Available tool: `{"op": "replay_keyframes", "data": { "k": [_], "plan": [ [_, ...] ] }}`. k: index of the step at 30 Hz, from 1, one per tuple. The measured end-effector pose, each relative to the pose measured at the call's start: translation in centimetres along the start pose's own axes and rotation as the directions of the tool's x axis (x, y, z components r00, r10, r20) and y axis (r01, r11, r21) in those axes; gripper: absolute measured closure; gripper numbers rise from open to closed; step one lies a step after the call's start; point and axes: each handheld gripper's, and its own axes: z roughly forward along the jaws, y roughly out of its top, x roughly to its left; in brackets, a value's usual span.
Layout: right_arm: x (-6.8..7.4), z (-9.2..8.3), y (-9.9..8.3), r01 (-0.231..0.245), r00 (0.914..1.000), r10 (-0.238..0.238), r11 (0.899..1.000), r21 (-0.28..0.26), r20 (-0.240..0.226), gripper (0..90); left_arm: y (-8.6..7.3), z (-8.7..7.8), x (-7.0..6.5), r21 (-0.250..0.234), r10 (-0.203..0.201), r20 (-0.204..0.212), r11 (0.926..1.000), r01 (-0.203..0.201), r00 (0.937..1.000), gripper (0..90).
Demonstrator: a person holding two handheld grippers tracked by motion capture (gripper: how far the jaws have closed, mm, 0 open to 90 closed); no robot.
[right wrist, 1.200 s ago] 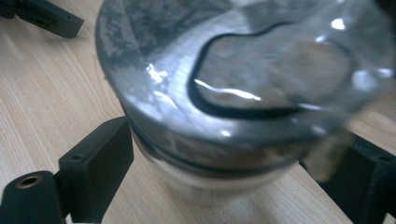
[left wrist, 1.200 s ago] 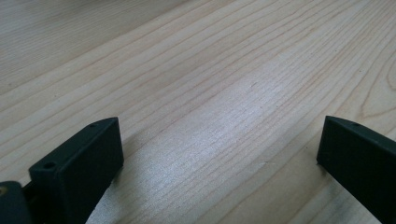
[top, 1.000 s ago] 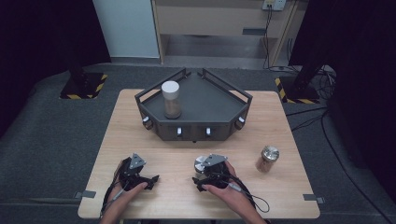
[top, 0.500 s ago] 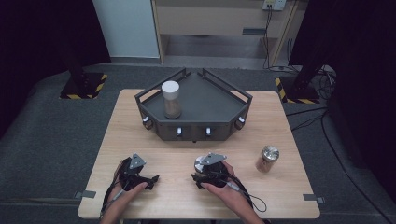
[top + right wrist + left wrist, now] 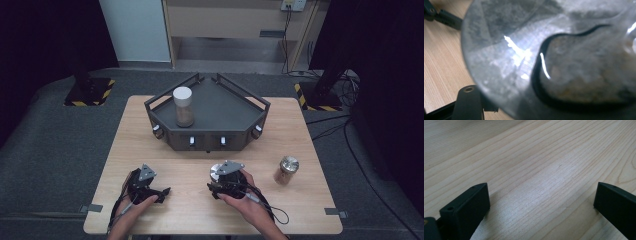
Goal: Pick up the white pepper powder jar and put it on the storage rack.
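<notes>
gripping what looks like a metal-lidded jar (image 5: 554, 57) at the near table (image 5: 165, 150) edge, the right gripper (image 5: 226, 181) has just closed on it; left gripper (image 5: 145, 186) rests spread, empty; next, probably a steady lift toward the tray (image 5: 220, 107).

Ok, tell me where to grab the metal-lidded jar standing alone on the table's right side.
Grip the jar on its glass body just under the metal lid, jaws level, coming from its left side. It stands upright and round, with bare table all around it, so a side approach looks clear. A top grip on the smooth lid would likely slip.
</notes>
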Motion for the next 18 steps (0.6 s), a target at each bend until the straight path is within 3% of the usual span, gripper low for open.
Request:
{"op": "replay_keyframes", "data": {
  "k": [13, 18],
  "plan": [
    [-1.5, -2.4, 1.7, -0.03, 0.9996, 0.03, 0.999, -0.021, 0.002, 30.8, 0.0, 0.0, 0.0, 0.0, 0.0, 0.0, 1.0, 0.0, 1.0, 0.0],
    [-1.7, -3.6, 2.8, -0.027, 0.9991, 0.028, 0.999, -0.029, 0.031, 30.8, 0.0, 0.0, 0.0, 0.0, 0.0, 0.001, 1.0, 0.0, 1.0, 0.0]
  ]
}}
